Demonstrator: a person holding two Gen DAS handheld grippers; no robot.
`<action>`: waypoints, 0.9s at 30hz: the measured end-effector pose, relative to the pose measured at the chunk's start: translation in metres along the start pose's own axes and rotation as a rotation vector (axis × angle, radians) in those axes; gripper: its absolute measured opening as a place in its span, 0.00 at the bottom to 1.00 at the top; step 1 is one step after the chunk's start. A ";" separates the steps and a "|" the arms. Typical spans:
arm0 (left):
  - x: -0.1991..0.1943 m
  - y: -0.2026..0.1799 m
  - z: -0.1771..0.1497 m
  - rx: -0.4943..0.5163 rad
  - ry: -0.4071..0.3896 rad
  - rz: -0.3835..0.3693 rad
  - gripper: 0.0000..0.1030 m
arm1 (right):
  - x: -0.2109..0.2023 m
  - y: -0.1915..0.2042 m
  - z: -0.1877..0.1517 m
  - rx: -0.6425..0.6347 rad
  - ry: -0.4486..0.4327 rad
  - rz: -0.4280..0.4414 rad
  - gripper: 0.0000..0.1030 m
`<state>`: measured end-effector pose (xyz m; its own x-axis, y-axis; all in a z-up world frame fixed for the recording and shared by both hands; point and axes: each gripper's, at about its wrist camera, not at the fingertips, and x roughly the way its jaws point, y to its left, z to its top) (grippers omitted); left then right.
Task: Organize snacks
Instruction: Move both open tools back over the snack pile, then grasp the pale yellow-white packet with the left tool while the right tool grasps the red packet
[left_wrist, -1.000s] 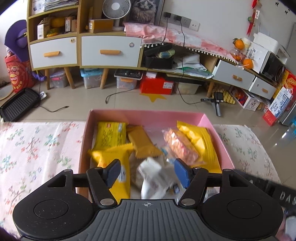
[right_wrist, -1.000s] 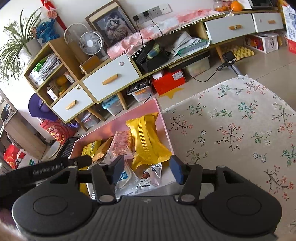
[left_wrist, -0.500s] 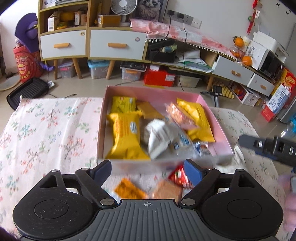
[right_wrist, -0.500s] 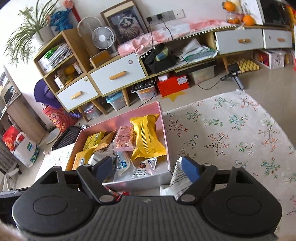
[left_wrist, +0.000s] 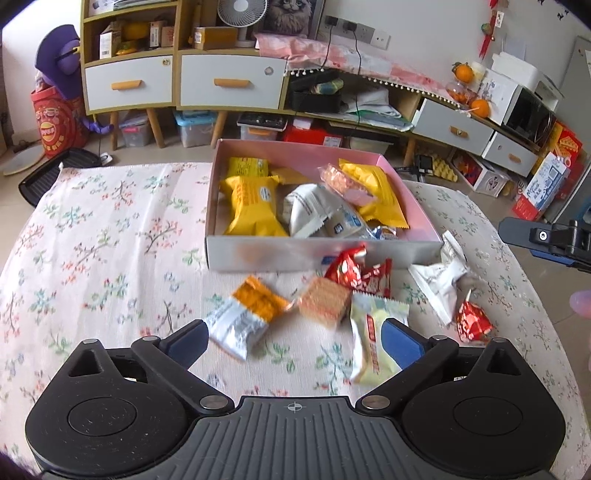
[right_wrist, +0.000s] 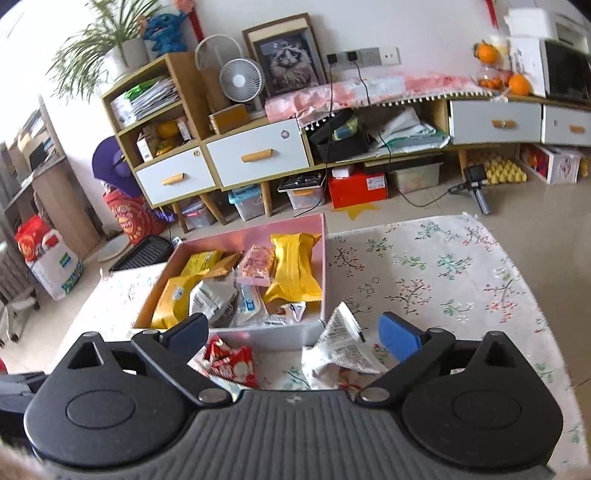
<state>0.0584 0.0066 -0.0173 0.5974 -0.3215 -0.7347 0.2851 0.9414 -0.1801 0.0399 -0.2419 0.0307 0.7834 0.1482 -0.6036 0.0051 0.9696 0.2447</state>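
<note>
A pink box (left_wrist: 413, 199) on the floral tablecloth holds several snack packs, yellow (left_wrist: 253, 206), white (left_wrist: 310, 210) and orange-pink (left_wrist: 345, 181). In front of it lie loose snacks: an orange-white pack (left_wrist: 247, 315), a wafer (left_wrist: 324, 302), red packs (left_wrist: 356, 271), a pale green pack (left_wrist: 373, 336), a white pack (left_wrist: 441, 280) and a small red candy (left_wrist: 472, 321). My left gripper (left_wrist: 293, 343) is open and empty above the loose snacks. My right gripper (right_wrist: 293, 334) is open and empty, over the red packs (right_wrist: 231, 362) and the white pack (right_wrist: 341, 350), near the box (right_wrist: 280, 338).
The tablecloth (left_wrist: 99, 236) covers the table to left and right (right_wrist: 443, 273) of the box. Beyond the table's far edge are the floor, white drawer cabinets (left_wrist: 229, 83) and storage bins. The right gripper's body shows at the right edge of the left wrist view (left_wrist: 550, 238).
Both grippers have drawn back from the box and opened wider. The loose snacks in front of the box have come into view.
</note>
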 end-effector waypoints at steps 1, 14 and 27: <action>0.000 -0.001 -0.004 0.009 -0.003 0.002 0.98 | -0.002 -0.001 -0.002 -0.012 -0.001 -0.005 0.97; 0.012 -0.031 -0.046 0.163 -0.004 0.020 0.98 | -0.005 -0.015 -0.041 -0.204 0.049 -0.085 0.99; 0.054 -0.077 -0.056 0.224 -0.017 -0.010 0.98 | 0.020 -0.022 -0.055 -0.155 0.154 -0.109 0.99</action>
<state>0.0269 -0.0780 -0.0794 0.6060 -0.3337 -0.7221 0.4488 0.8929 -0.0360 0.0216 -0.2498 -0.0287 0.6797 0.0573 -0.7313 -0.0203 0.9980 0.0594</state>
